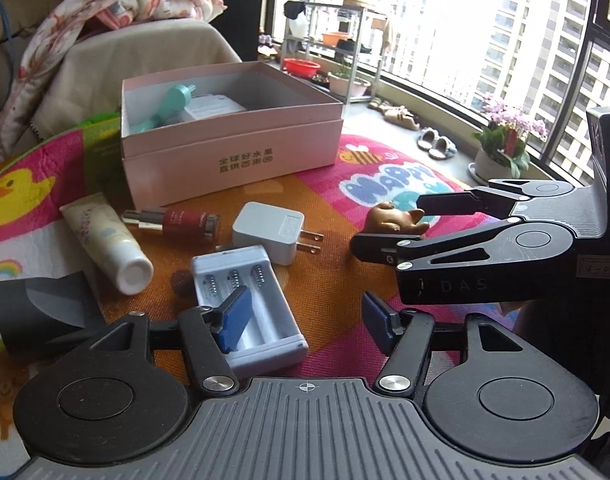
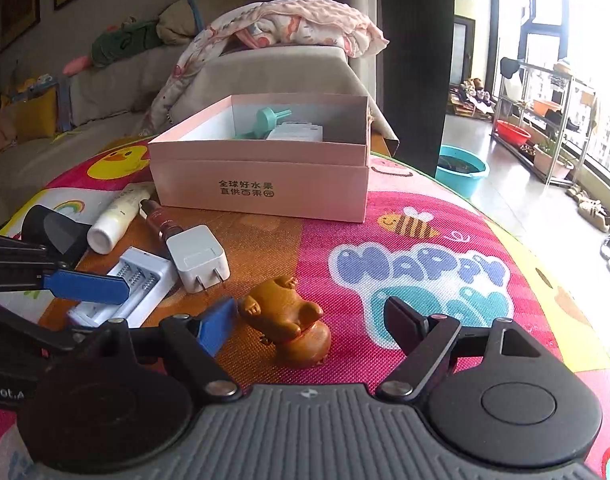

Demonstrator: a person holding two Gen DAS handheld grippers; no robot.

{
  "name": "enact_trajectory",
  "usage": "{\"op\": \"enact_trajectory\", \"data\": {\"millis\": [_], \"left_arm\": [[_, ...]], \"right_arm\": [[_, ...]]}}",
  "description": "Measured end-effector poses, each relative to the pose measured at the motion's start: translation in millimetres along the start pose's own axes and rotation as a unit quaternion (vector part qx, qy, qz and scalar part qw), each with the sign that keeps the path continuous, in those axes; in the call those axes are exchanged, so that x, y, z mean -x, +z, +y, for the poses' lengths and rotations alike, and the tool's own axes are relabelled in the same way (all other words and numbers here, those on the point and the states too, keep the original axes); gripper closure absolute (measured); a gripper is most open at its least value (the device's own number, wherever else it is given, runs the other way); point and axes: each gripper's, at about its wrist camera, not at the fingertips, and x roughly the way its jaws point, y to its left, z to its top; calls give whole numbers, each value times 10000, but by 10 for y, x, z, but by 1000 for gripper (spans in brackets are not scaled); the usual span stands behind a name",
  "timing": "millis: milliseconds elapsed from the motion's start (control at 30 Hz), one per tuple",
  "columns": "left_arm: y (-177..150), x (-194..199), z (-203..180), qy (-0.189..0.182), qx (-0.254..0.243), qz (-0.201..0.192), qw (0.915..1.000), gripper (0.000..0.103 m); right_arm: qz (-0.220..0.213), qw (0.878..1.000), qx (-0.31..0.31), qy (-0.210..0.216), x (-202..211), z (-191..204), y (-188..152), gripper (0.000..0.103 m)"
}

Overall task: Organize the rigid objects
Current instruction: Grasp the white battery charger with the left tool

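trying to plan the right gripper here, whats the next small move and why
Probably ease the right gripper forward a little and close on the brown toy figure. It is open, the figure lies on the mat between its fingers, nearer the left one, and nothing is gripped yet. The pink box behind is open to receive it. The left gripper sits open over the battery charger.

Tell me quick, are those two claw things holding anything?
Left gripper: open, holding nothing.
Right gripper: open around the brown animal figurine, not gripping it.
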Motion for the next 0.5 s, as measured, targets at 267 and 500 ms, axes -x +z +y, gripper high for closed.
{"op": "enact_trajectory", "data": {"millis": [267,500], "left_arm": [[-39,8,-77,91,-342,-58,9994,35],[-34,148,-19,728,-460,-360,9956,35]], "right_arm": [[-5,9999,-111,-4,-1,-32,2,22],[-15,9997,-242,22,-5,-74,4,22]]}}
